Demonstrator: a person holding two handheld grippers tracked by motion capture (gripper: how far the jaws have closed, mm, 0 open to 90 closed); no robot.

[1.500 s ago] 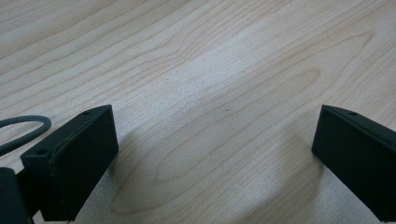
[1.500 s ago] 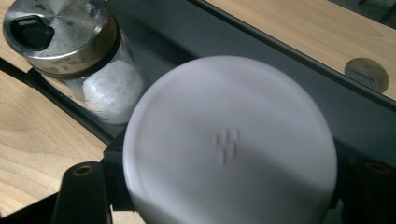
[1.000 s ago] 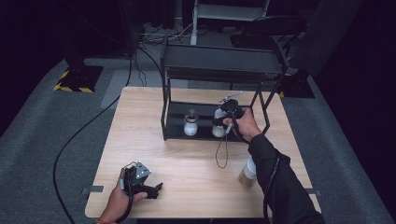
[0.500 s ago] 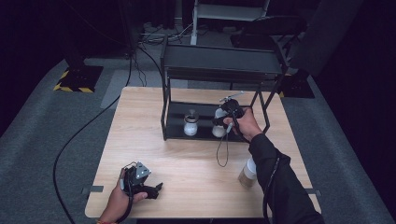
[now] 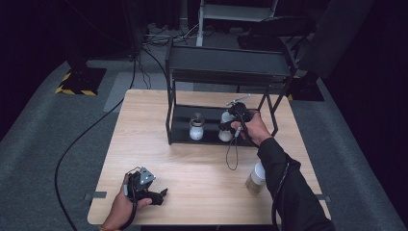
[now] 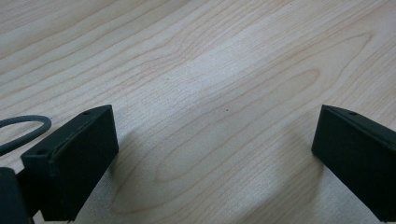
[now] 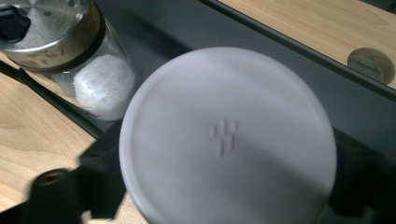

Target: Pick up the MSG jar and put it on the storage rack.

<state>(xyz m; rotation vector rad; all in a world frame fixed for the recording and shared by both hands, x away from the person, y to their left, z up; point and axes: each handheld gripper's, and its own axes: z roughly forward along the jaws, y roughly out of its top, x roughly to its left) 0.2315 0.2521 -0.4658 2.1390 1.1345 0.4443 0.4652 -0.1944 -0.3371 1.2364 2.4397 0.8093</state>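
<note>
A white-lidded jar [image 5: 225, 131] stands on the lower shelf of a black rack [image 5: 231, 65]. My right gripper [image 5: 227, 124] reaches in at it from the right. In the right gripper view the round white lid [image 7: 229, 135] sits between the two black jaws, which have just been opening and flank it on either side. A glass jar with a metal lid [image 5: 196, 129] and white powder stands to its left [image 7: 70, 51]. My left gripper [image 5: 156, 196] rests on the wooden table [image 5: 192, 163] at the front left, jaws wide apart over bare wood [image 6: 215, 163].
A bottle with a white cap [image 5: 255, 178] stands on the table beside the right forearm. The right gripper's cable [image 5: 232, 154] hangs in a loop in front of the rack. The rack's posts and upper shelf close in the jars. Dark floor surrounds the table.
</note>
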